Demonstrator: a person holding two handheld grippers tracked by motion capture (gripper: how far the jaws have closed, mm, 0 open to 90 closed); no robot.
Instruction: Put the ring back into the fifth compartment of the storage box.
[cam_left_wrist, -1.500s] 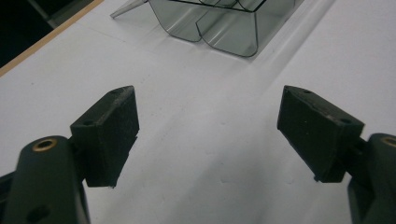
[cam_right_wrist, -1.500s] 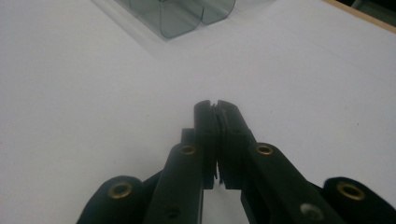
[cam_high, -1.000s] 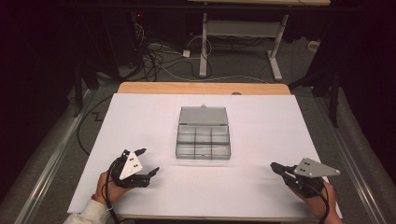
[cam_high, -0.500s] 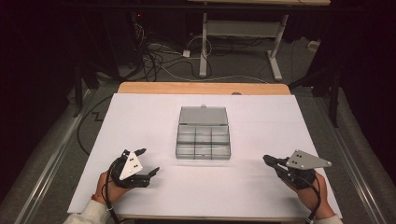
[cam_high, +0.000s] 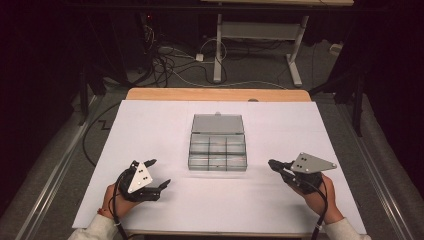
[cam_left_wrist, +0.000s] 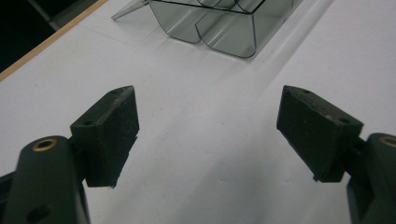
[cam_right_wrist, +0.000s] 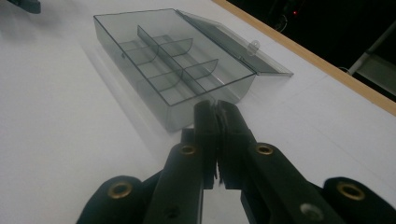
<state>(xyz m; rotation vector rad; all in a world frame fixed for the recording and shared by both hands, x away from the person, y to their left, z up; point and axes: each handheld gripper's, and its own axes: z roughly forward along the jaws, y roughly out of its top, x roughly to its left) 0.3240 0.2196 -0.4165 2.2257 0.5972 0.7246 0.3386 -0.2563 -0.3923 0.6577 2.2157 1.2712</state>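
my right gripper (cam_high: 272, 163), jaws pressed together on nothing, points at the open clear compartment box (cam_high: 218, 148); my left gripper (cam_high: 158, 173) rests spread wide on the white tabletop (cam_high: 150, 120)

light: bright on white table (cam_high: 150, 125) | surroundings: dark | shadows: soft | focus: near claws slightly blurred

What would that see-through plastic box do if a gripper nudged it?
The compartment box looks empty and thin-walled, so it is probably light and would slide on the smooth white table. Its open lid lies hinged back; it might flap or flex if lifted.
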